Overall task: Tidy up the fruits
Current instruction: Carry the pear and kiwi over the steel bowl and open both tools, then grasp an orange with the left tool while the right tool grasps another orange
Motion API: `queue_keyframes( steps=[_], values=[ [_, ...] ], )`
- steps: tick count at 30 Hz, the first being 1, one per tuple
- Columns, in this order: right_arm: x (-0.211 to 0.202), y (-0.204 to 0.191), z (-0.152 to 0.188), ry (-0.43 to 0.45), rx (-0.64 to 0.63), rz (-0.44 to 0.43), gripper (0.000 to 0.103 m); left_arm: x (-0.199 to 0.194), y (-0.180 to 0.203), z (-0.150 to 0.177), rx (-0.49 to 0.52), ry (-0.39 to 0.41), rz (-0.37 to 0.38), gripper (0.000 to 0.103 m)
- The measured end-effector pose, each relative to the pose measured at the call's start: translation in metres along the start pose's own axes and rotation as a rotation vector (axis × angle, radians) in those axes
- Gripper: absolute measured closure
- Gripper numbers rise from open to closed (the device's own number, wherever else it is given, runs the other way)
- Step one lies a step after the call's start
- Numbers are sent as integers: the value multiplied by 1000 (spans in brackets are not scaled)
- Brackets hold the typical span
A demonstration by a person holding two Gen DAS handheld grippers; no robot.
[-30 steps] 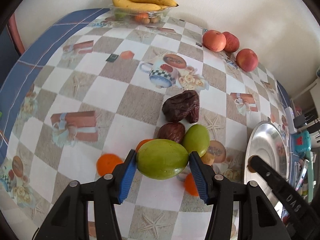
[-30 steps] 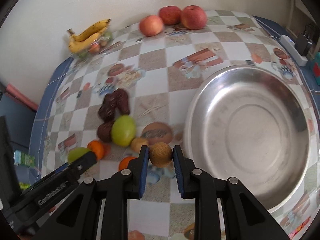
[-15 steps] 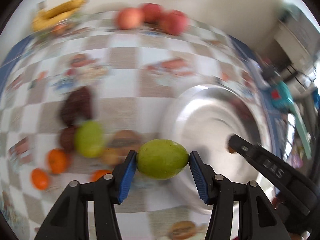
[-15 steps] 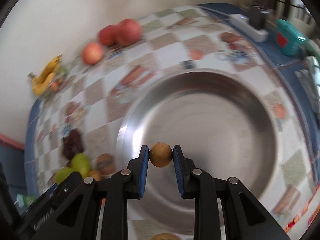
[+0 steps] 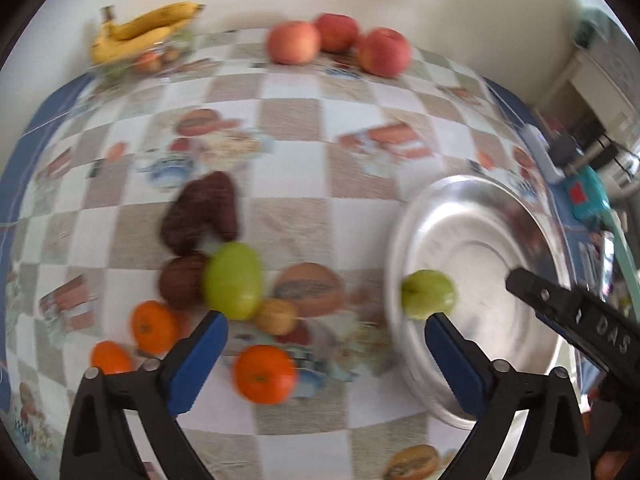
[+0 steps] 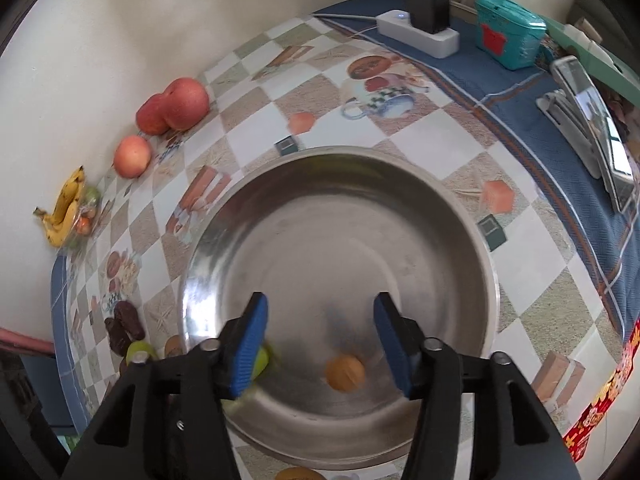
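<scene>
- A moment ago my left gripper [image 5: 326, 324] was clamped on the green fruit [image 5: 428, 295] and my right gripper [image 6: 320, 334] on the small brown fruit [image 6: 345, 373]; now both sets of fingers stand wide apart with nothing between them.
- Both fruits have dropped into the steel bowl [image 6: 460, 216]. The green fruit lies just inside the rim on the side facing the loose pile, and the brown fruit rests on the bowl floor toward my near rim, below my right fingers.
- I judge that two pieces are delivered and the next pick waits at the pile on the tablecloth [image 5: 288, 152].
- Left on the cloth near my edge are a second green fruit [image 5: 233, 280], three oranges [image 5: 264, 374], dark dates [image 5: 204, 210] and a small tan fruit [image 5: 276, 316]. The apples [image 5: 294, 42] and bananas [image 5: 140, 30] sit along the far edge by the wall.
- The dropped green fruit is blurred; its long axis seems to run roughly across the left view, stem dimple toward the pile, though I cannot be sure.
- The brown fruit is nearly round, so I read no clear axis.
</scene>
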State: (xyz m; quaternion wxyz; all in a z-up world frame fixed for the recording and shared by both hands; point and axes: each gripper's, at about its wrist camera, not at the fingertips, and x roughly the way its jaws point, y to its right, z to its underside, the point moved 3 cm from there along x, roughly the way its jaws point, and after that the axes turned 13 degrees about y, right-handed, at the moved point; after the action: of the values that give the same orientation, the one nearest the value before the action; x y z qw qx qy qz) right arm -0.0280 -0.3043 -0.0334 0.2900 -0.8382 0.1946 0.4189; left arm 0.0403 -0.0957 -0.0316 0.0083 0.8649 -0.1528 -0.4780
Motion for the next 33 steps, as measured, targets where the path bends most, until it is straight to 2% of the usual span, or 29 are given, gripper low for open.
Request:
queue_keyframes(
  steps=[6,7,8,9,14,20,26,29,33],
  values=[
    [3,-24,10,-10,-87,-29,32,-5,-51,-3,-77,18,-111,0],
    [4,-28,12,-10,-97,-37,28,-5,-58,-4,-83,23,-133,0],
    [4,-31,14,-8,-106,-44,17,-6,-65,-4,-88,29,-148,0],
    [4,-35,15,0,-115,-54,13,-7,-70,-4,-93,33,-156,0],
    [-1,-49,20,47,-158,-73,6,-10,-97,-3,-141,34,-179,0],
    [0,-54,21,44,-157,-91,6,-18,-128,0,-187,59,-226,0],
    [-3,-61,20,61,-174,-131,6,-25,-162,7,-279,68,-252,0],
    [-3,-66,23,51,-193,-150,6,-28,-177,7,-330,77,-252,0],
    [-2,-76,26,53,-225,-162,6,-35,-182,4,-344,111,-242,0]
  ],
)
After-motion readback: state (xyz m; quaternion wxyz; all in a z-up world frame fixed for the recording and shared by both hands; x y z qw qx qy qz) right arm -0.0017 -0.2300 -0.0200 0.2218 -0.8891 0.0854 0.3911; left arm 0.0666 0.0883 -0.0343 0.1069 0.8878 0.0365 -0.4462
